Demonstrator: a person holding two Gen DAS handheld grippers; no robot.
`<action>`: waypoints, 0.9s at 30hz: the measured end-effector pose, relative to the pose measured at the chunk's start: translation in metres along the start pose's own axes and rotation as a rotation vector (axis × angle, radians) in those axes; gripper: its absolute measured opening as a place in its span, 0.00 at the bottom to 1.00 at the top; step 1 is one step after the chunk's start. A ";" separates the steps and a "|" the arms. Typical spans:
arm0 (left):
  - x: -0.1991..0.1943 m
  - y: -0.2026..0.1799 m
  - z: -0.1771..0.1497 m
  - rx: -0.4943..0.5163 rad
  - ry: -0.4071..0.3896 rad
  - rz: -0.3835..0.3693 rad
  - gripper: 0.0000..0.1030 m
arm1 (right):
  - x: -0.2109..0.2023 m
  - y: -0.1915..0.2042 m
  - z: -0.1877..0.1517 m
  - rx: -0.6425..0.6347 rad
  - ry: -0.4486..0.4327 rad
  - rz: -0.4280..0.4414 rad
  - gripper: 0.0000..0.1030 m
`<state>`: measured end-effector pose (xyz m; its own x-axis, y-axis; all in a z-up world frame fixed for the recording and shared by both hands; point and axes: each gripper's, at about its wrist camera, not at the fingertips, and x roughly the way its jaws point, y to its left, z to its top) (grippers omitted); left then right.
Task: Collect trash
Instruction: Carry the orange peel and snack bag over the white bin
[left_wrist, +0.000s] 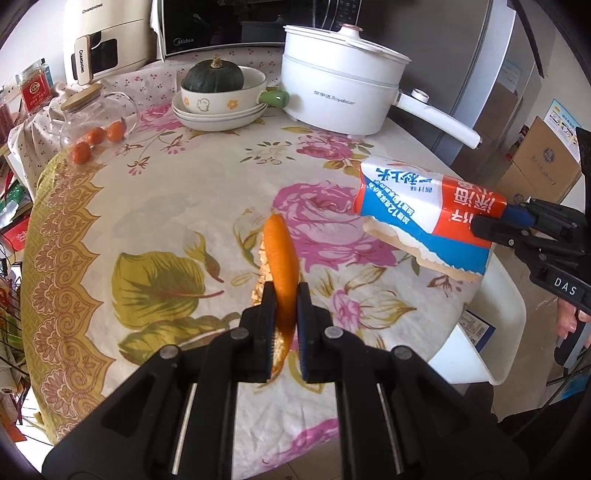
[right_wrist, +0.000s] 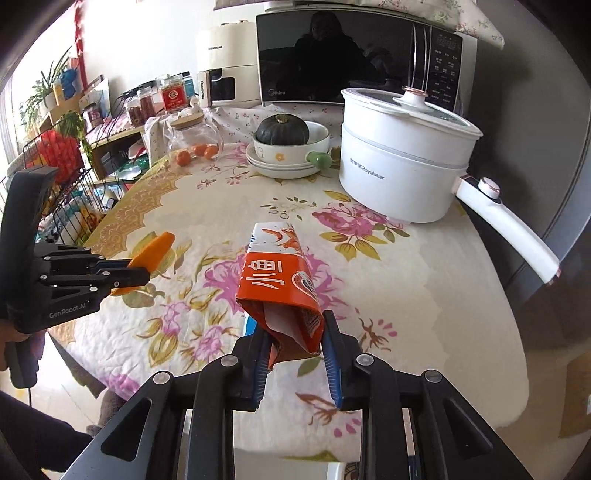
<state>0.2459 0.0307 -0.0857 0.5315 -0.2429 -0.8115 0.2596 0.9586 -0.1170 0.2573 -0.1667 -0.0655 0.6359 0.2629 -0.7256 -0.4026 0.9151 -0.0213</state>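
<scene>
Orange peel, a long curved strip, is clamped between the pads of the left gripper and hangs clear above the flowered tabletop; in the right wrist view the same peel pokes out past that gripper's tips over the table's left edge. The other piece of trash, a torn red, white and blue snack packet, is held off the tabletop by the right gripper, whose jaws have pinched one end of it. Seen from the right wrist, the packet sits between the blue pads with its folded lower end squeezed in the right gripper, the fingers pressing its sides while still standing somewhat apart around its bulk. Both pieces are raised above the cloth, the packet to the right of the peel and well apart from it. At the far side of the tabletop stand a white electric pot with a long handle, a stack of bowls carrying a dark green squash, and a glass jar with small oranges beside it. A microwave stands behind them.
</scene>
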 end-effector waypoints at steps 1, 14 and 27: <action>-0.004 -0.005 -0.002 0.002 -0.002 -0.004 0.11 | -0.006 -0.001 -0.004 0.004 -0.001 -0.009 0.26; -0.035 -0.061 -0.026 0.046 -0.031 -0.084 0.11 | -0.070 -0.023 -0.057 0.078 -0.033 -0.069 0.26; -0.029 -0.108 -0.025 0.070 -0.024 -0.218 0.11 | -0.121 -0.070 -0.114 0.157 0.001 -0.152 0.26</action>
<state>0.1822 -0.0620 -0.0639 0.4754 -0.4471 -0.7577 0.4253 0.8707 -0.2470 0.1336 -0.2979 -0.0542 0.6808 0.1176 -0.7230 -0.1943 0.9807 -0.0234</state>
